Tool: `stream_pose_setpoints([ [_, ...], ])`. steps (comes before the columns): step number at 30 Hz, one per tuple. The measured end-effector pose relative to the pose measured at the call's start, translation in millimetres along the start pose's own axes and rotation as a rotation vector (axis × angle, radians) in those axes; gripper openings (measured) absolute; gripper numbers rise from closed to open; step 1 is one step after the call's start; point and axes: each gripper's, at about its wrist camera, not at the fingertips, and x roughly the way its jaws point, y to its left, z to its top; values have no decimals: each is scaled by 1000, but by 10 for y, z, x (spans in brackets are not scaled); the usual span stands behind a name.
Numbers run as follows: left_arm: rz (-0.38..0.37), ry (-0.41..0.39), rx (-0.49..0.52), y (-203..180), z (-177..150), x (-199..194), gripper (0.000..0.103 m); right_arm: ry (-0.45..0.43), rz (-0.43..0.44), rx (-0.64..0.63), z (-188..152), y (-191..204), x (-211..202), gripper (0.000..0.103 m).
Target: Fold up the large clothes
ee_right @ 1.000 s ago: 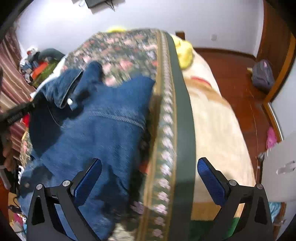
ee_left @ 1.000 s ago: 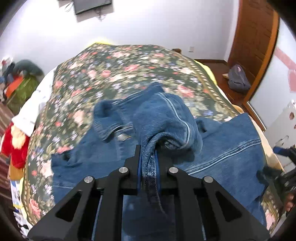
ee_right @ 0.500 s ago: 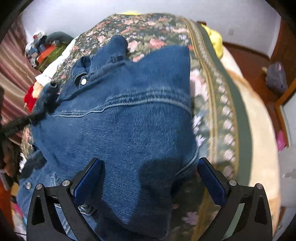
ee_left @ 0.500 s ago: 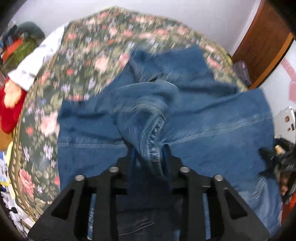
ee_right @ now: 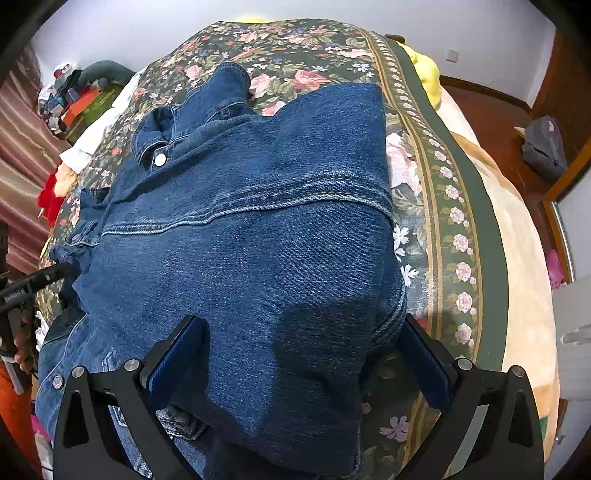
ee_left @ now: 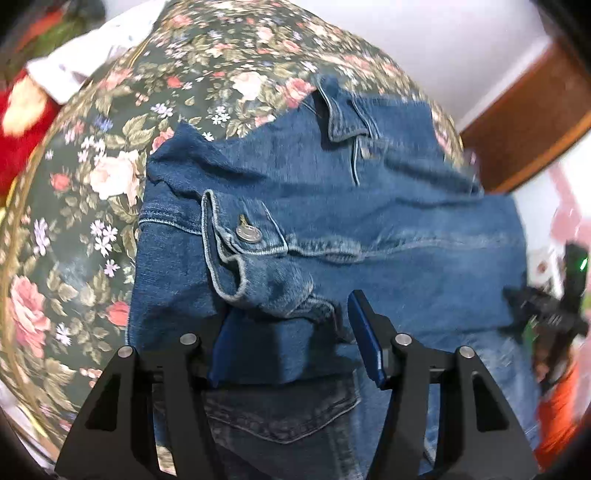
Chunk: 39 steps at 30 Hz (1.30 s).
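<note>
Floral bedspread (ee_right: 454, 206) fills the background, and our denim jacket (ee_right: 258, 240) lies spread across the bed. We hold the left hand-held gripper (ee_left: 295, 343) wide apart over a folded cuff (ee_left: 243, 258); our right hand-held gripper (ee_right: 299, 365) gapes wide, straddling the jacket's near edge.

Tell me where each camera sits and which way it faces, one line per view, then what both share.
Left wrist: rides the left gripper, looking forward and down onto the blue denim jacket, its buttoned sleeve cuff beyond the open jaws; only the black fingers show.
Right wrist: rides the right gripper, looking along the floral bedspread toward the white wall; jaws open, astride the jacket's folded edge.
Shared: jacket, bedspread; each glimpses the other gripper at its frame edge.
</note>
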Motion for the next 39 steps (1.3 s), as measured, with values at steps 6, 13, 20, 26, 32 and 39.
stream_pose_setpoints([
  [6, 56, 53, -120, 129, 182, 272, 60, -3, -2, -1, -4, 3, -11, 103],
  [13, 277, -102, 73, -396, 213, 189, 30, -47, -23, -40, -7, 48, -208, 103],
  [20, 192, -347, 121, -584, 276, -643, 29, -143, -56, -63, 117, 122, -535, 103],
  [26, 196, -323, 66, -204, 301, -639, 29, -187, -87, -155, 134, 371, -577, 103],
  [32, 253, -149, 49, 111, 119, -7, 31, -51, -125, -215, 98, 477, -113, 103],
  [39, 306, -81, 90, 125, -20, 221, 39, -28, -157, -264, -17, 502, -13, 103],
])
